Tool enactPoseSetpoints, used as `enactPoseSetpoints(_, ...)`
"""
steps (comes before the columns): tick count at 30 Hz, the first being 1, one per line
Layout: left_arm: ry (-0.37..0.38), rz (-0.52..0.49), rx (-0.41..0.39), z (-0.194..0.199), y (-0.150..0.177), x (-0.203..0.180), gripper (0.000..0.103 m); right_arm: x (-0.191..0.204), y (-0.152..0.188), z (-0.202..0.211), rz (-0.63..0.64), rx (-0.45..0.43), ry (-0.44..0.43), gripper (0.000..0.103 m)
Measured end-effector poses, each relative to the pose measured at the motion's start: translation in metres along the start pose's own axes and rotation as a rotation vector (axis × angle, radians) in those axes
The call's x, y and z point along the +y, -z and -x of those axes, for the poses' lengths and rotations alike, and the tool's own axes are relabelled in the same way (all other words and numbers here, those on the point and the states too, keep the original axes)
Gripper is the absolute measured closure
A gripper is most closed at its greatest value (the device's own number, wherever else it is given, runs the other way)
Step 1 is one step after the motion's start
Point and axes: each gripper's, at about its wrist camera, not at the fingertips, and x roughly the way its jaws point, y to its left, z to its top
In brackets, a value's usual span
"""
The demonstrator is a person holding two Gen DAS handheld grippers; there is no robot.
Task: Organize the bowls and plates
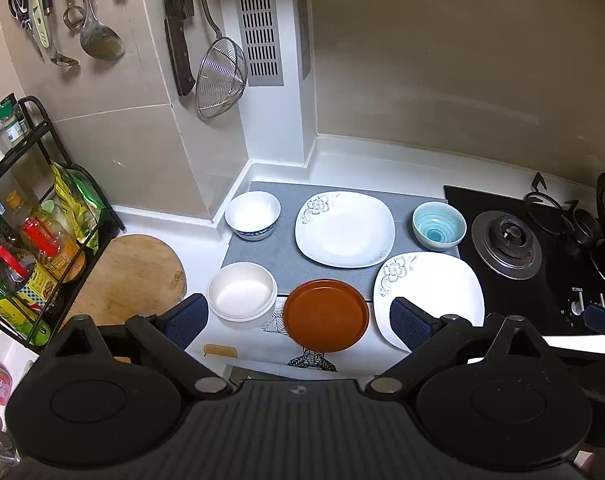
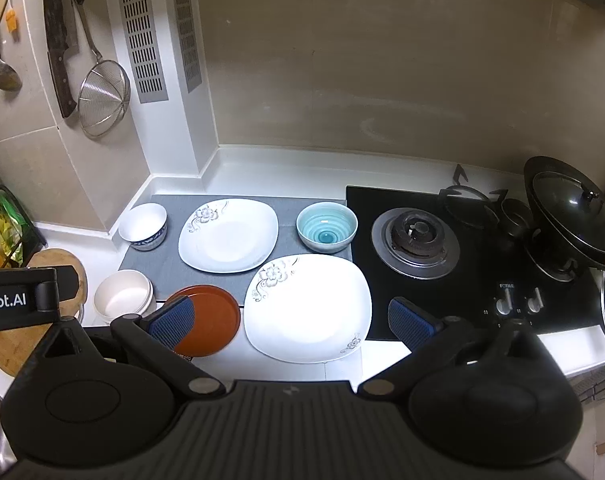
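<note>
While poised above the counter with fingers spread wide and nothing held, left gripper [image 1: 298, 318] frames the brown plate [image 1: 326, 316]; right gripper [image 2: 292, 318] likewise spread and empty, over the near white plate [image 2: 308, 308]. No dish lifted or stacked yet, so probably the very start: choosing a first piece. Next move likely calls for dropping to a rim, one finger under and one over, since flat plates offer no other purchase; nesting bowls calls for a grip on the wall. Counted: three plates, namely two square white floral ones, near and far [image 2: 228, 236], plus the round brown one. Three bowls: white with blue band [image 1: 253, 216], cream [image 1: 242, 295], teal [image 1: 439, 226]. All spread on or beside the grey mat [image 1: 258, 258], left of the stove [image 2: 416, 242].
</note>
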Motion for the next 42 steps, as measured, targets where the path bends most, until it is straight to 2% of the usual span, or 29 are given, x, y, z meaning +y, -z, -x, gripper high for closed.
enactPoseSetpoints(20,-0.015,0.001,-0.004,0.005,0.015,-0.009,0.005,-0.005,0.014,0.009,0.002,-0.007,-0.021,0.000)
enactPoseSetpoints(42,-0.021,-0.023,0.001,0.005,0.025,-0.022,0.005,-0.018,0.026,0.008,-0.030,0.026,-0.042,0.000)
